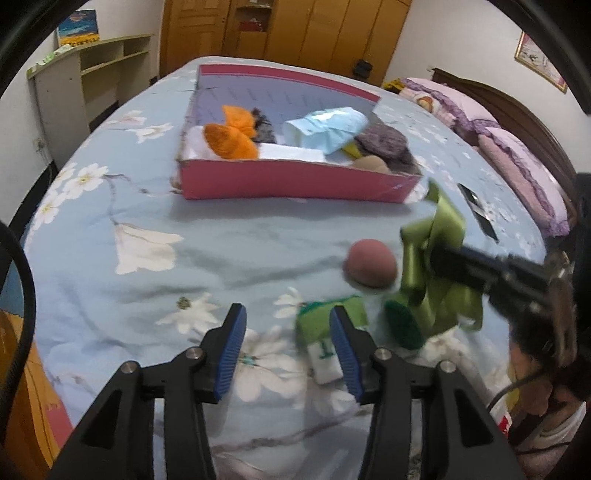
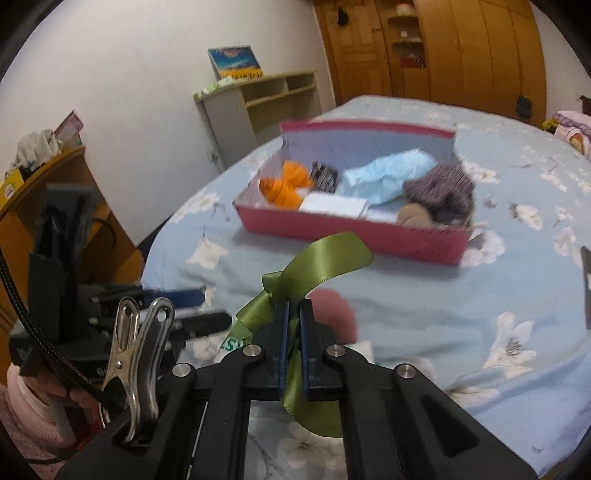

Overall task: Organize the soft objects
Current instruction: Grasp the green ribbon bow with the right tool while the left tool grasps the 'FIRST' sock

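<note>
My right gripper [image 2: 294,307] is shut on a green satin ribbon [image 2: 325,254], which loops up above the jaws and hangs down behind them. In the left wrist view the ribbon [image 1: 439,229] hangs clear of the bed in the right gripper [image 1: 441,258]. My left gripper [image 1: 288,314] stands open low over the bedspread, its right pad beside a green and white sock [image 1: 317,328]. A pink egg-shaped sponge [image 1: 371,264] and a dark green pad [image 1: 402,325] lie close by. The pink box [image 1: 295,181] further back holds orange, blue, purple and beige soft things.
A blue flowered bedspread [image 1: 147,221] covers the bed. A dark flat device [image 1: 478,212] lies at the right, with purple pillows [image 1: 517,166] beyond it. A shelf unit [image 1: 92,81] and wooden wardrobe [image 1: 295,26] stand behind. A metal clip [image 2: 136,350] sits on my right gripper's body.
</note>
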`<state>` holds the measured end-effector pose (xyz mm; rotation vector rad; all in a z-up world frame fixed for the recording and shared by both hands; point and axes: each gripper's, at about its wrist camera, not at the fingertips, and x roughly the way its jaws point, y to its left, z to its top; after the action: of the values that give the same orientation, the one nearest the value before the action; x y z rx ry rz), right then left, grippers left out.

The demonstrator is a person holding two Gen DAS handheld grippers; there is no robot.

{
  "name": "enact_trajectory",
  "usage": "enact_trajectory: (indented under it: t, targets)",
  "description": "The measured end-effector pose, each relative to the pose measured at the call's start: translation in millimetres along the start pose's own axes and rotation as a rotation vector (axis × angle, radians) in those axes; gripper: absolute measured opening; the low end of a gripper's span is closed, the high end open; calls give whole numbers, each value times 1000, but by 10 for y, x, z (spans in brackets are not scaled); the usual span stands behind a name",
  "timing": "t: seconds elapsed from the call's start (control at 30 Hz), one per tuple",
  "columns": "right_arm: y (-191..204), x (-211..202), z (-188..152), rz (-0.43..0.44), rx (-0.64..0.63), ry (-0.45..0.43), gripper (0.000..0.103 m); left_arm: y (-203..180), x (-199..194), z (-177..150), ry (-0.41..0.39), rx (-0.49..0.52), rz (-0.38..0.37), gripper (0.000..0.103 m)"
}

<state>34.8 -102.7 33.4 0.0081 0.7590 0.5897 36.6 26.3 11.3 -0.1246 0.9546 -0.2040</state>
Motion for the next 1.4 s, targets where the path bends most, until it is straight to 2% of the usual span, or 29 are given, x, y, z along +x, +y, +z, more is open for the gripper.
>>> enact_trajectory:
  t: [0.2, 0.33, 0.7, 0.83, 1.03, 1.4]
  targets:
    - [-110, -162, 14, -66, 16, -36, 6, -198, 72, -37, 15, 46, -5, 50]
    - [-182, -191, -19, -77, 32, -41, 6, -299, 168, -58, 37, 66, 4, 50]
    - [-293, -132, -140, -43, 56, -36, 6, -409, 374, -148, 77, 82, 23, 51]
    - [-338, -121, -167, -38, 69, -33, 6, -430, 368, -152, 75, 87, 18, 44]
    - [-354, -129, -166, -39, 71, -36, 6, -419, 263, -140, 40, 82, 9, 33]
    - [-305, -124, -50, -68, 35, -28, 6, -225, -103, 193, -86, 62, 57, 32]
